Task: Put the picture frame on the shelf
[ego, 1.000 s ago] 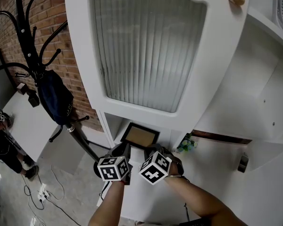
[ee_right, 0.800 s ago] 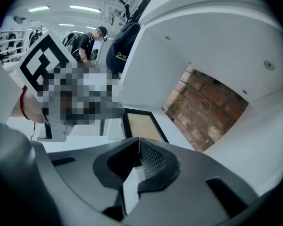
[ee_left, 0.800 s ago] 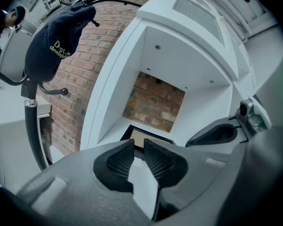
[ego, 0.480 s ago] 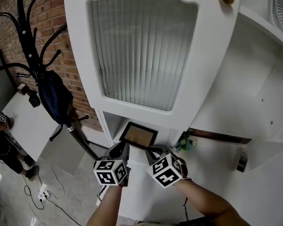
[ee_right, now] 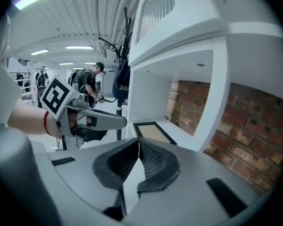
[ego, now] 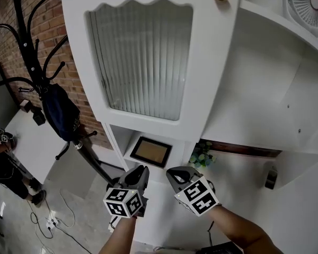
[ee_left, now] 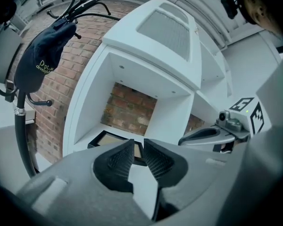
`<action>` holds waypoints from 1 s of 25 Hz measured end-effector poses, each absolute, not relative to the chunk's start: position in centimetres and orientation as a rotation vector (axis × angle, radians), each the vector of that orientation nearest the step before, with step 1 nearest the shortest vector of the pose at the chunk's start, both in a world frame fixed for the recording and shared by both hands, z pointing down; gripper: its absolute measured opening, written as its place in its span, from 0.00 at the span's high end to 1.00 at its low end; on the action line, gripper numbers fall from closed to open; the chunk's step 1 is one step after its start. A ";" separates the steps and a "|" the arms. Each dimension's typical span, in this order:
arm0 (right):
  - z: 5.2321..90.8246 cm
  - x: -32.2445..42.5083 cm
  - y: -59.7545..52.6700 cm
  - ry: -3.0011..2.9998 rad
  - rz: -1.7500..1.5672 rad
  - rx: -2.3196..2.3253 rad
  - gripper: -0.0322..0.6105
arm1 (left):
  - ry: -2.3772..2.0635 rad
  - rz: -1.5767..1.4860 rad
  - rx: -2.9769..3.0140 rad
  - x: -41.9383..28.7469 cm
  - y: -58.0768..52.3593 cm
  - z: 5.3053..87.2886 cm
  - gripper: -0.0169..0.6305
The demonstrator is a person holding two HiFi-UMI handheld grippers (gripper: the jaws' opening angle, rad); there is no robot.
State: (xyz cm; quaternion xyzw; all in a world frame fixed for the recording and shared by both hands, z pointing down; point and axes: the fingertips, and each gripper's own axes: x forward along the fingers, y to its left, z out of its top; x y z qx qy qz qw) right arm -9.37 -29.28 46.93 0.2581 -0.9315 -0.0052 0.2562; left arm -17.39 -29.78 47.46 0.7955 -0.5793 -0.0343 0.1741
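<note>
the picture frame (ego: pixel 150 151) lies flat on the floor of the low shelf (ego: pixel 123 139) in the white cabinet, under the ribbed-glass door (ego: pixel 140 62), its tan panel facing up inside a dark rim. judging by its thin, flat build it should be light and stiff, with a smooth rim that could slip. if the panel is glazed it would be fragile, so a knock against the shelf wall is the thing to avoid. lying flat, it offers little to pinch. the best hold looks like the near edge of the rim, each tongs taking a side close to a corner and clamping rim rather than panel. as it sits, the placing looks done. both forearms rise from the bottom of the head view side by side, marker cubes toward the camera. the left tongs (ego: pixel 140 170) and right tongs (ego: pixel 173 172) aim at the shelf opening but sit short of it, near the frame and clear of it. the left tongs (ee_left: pixel 137 143) have their jaws a small gap apart with nothing between them. the right tongs (ee_right: pixel 138 143) have their jaws pressed together, also empty.
</note>
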 end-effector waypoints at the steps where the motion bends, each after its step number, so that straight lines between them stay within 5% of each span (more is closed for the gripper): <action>1: 46.6 -9.0 -29.1 -2.545 -0.017 0.708 0.92 | -1.635 -0.094 2.267 -17.0 -29.4 47.2 0.87; 25: 42.6 -1.0 -21.8 -2.921 0.050 0.652 0.92 | -1.493 -0.162 2.538 -8.0 -22.0 42.0 0.87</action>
